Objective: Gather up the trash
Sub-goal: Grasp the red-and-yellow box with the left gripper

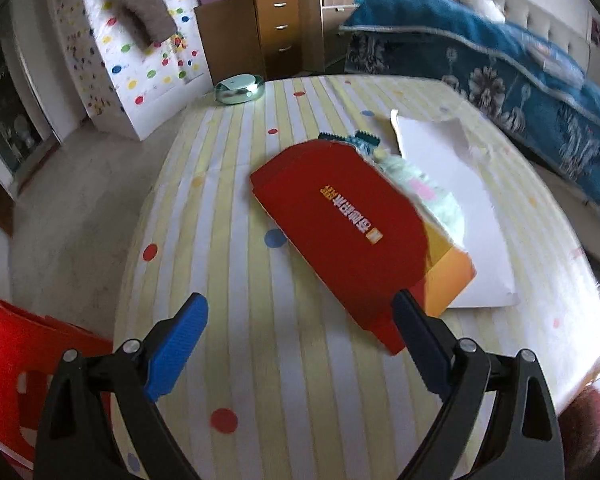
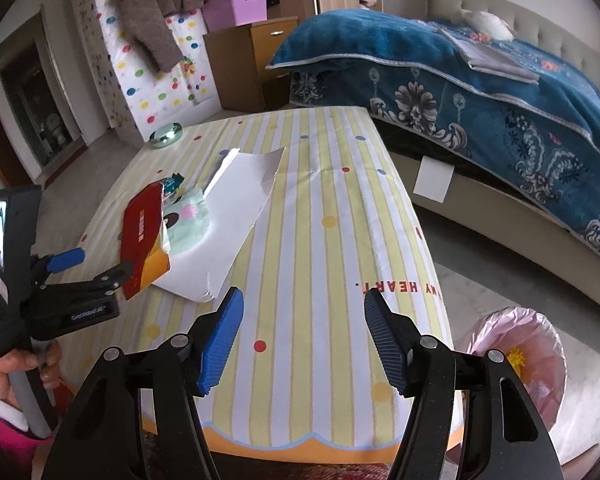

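Right wrist view: a bed (image 2: 500,92) draped in a blue patterned blanket is seen past the far right of the table (image 2: 320,208), which is covered by a yellow-and-white striped cloth with coloured dots. A bin lined with a pink bag (image 2: 516,344) stands on the floor beside the table's near right corner. On the table's left half a torn white sheet of paper (image 2: 236,216) is spread, and a pale green wrapper (image 2: 188,226) lies on it. A red envelope (image 2: 140,236) with an orange end is laid over the wrapper's left side. A small green shiny dish (image 2: 166,135) rests at the table's far left corner. The left gripper (image 2: 96,266) is seen at the envelope's near end, fingers set wide apart, one finger (image 1: 414,322) overlapping the envelope's near edge (image 1: 340,232) in the left wrist view; whether it touches cannot be told. The right gripper (image 2: 304,336) is held above the table's near edge, its fingers wide apart with nothing between them.
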Demonstrator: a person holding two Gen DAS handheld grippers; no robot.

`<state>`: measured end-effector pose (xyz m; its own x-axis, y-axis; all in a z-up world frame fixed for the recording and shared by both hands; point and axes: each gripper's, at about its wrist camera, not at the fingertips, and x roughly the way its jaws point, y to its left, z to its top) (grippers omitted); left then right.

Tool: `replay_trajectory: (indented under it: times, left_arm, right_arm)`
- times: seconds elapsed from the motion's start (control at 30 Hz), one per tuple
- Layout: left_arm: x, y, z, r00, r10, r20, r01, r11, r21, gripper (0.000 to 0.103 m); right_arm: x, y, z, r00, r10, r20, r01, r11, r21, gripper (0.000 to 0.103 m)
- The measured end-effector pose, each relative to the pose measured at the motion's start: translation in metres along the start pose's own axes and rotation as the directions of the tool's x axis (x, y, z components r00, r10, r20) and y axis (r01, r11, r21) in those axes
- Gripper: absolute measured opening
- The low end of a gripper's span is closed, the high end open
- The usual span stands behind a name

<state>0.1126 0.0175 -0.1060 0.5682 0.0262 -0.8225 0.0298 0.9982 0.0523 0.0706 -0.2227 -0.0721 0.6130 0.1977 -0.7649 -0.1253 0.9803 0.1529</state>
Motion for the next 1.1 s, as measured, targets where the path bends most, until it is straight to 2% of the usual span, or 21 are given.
replay_trajectory:
  times: [0.13, 0.33, 0.57, 0.77, 0.97, 1.1]
  left_arm:
    - [-0.006, -0.009, 0.01, 0.999, -0.036, 0.037, 0.036, 0.999, -0.014, 0.093]
    - [0.003, -0.045, 0.037, 0.996, -0.045, 0.071, 0.041, 0.998, 0.047, 0.095]
    - [0.026, -0.065, 0.043, 1.0, -0.001, 0.011, 0.0, 0.994, 0.113, 0.095]
    - [0.019, -0.037, 0.021, 0.999, 0.019, -0.038, -0.015, 0.994, 0.106, 0.095]
    - [0.005, 0.004, 0.002, 0.998, 0.027, -0.063, -0.025, 0.999, 0.04, 0.095]
    - [-0.004, 0.02, -0.001, 0.999, -0.009, -0.043, 0.009, 1.0, -0.012, 0.095]
  right_arm:
    - [-0.001, 0.003, -0.001, 1.0, 0.006, 0.002, -0.006, 1.0, -0.003, 0.064]
    - [0.0, 0.001, -0.002, 1.0, -0.005, -0.002, 0.005, 1.0, 0.003, 0.065]
    - [0.0, -0.009, -0.003, 1.0, -0.016, -0.011, 0.016, 1.0, 0.018, 0.066]
    - [0.0, -0.013, -0.004, 1.0, -0.006, -0.006, 0.006, 1.0, 0.03, 0.066]
    - [-0.002, -0.01, -0.006, 1.0, 0.008, -0.005, -0.007, 1.0, 0.019, 0.066]
    - [-0.003, -0.006, -0.007, 1.0, 0.008, -0.002, -0.008, 1.0, 0.014, 0.07]
